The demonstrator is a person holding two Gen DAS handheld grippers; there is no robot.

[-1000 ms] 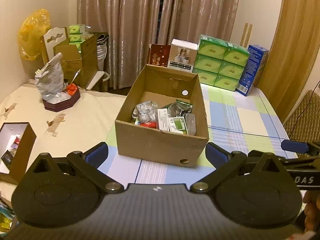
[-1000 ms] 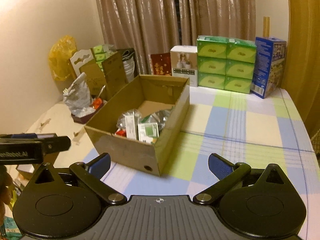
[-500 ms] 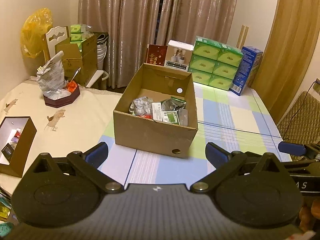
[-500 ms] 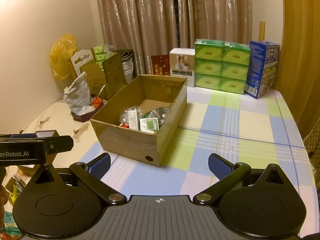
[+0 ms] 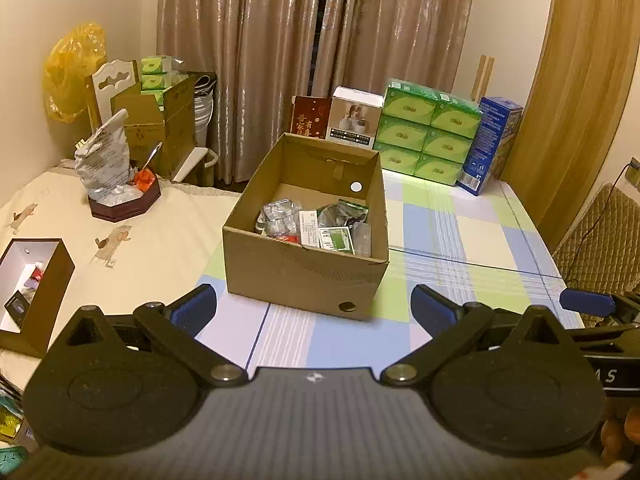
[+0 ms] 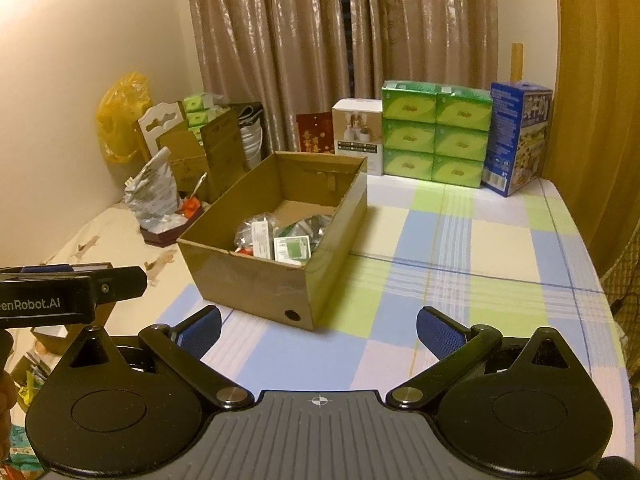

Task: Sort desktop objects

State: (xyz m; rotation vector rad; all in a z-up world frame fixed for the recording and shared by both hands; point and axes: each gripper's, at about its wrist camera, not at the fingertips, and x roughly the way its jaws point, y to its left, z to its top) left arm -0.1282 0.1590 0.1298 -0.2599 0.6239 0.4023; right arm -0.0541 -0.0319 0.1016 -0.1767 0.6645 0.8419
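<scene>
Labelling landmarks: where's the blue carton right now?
The blue carton stands upright at the table's far right in both views, directly right of the stacked green tissue packs and in front of the curtain.

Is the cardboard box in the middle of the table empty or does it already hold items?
Partly filled. The cardboard box is open-topped, with packets and small boxes piled at its near end; bare floor shows toward the far end.
</scene>
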